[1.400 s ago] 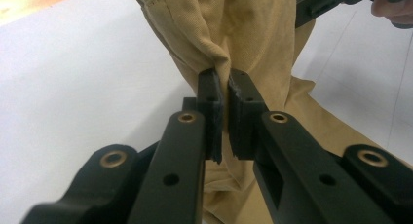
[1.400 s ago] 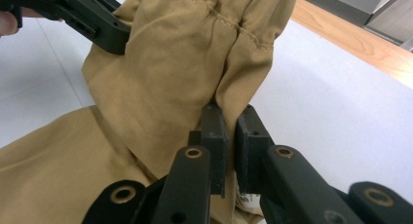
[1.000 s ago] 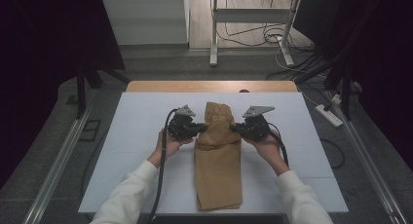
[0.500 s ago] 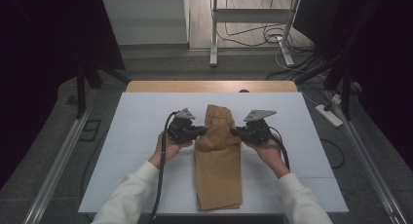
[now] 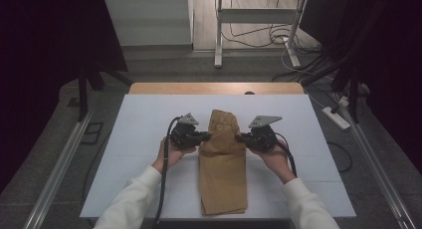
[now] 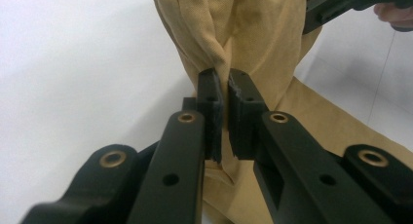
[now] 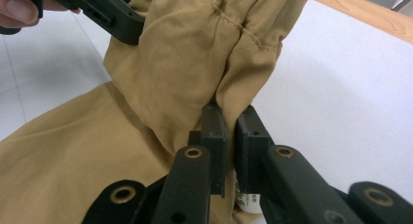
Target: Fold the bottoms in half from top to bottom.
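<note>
A tan cloth garment (image 5: 223, 164) lies lengthwise on the white table top (image 5: 139, 124), its far end lifted and bunched. My left gripper (image 5: 205, 137) is shut on the garment's left edge, and my right gripper (image 5: 241, 137) is shut on its right edge. In the left gripper view the jaws (image 6: 224, 83) pinch a fold of the tan cloth (image 6: 258, 34), with the other gripper's jaw at top right. In the right gripper view the jaws (image 7: 229, 114) clamp a gathered, stitched fold of the cloth (image 7: 195, 53); a white label shows under the jaws.
The white top has bare room left and right of the garment. A wooden table edge (image 5: 214, 88) runs along the far side. Beyond it are a metal stand (image 5: 256, 20) and floor cables; a power strip (image 5: 336, 117) lies on the floor at right. Rails flank the table.
Both grippers have carried the garment's far end a little farther from the person, and the lifted part stands more bunched between them.
</note>
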Tool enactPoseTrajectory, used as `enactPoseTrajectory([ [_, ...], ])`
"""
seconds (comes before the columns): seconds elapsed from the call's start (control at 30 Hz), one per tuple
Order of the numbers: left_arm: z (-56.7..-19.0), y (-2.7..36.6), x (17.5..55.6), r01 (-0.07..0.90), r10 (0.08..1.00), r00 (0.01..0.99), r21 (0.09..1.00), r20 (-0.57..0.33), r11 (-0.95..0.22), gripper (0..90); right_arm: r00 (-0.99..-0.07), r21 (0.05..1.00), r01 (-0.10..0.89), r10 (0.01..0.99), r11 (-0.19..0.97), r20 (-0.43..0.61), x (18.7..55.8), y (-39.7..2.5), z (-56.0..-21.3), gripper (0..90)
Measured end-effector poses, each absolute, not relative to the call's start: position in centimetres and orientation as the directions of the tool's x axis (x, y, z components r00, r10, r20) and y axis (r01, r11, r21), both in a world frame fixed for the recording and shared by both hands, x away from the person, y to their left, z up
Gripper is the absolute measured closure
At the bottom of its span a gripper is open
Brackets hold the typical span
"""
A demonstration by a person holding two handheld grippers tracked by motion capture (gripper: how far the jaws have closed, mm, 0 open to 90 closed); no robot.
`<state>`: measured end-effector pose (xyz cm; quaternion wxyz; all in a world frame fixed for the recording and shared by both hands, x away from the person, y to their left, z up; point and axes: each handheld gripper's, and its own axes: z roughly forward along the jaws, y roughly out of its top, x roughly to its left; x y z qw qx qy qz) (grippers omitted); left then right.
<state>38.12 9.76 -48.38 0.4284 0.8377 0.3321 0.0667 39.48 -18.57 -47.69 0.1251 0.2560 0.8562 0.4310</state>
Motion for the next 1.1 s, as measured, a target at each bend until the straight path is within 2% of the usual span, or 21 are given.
enactPoseTrajectory([
  [1.1, -49.1, 10.8, 35.6, 0.514, 0.614, 0.766, 0.753, -0.189, -0.411, 84.1, -0.864, 0.794, 0.309, 0.504, 0.524, 0.003, 36.9, -18.3, -48.1, 83.9],
])
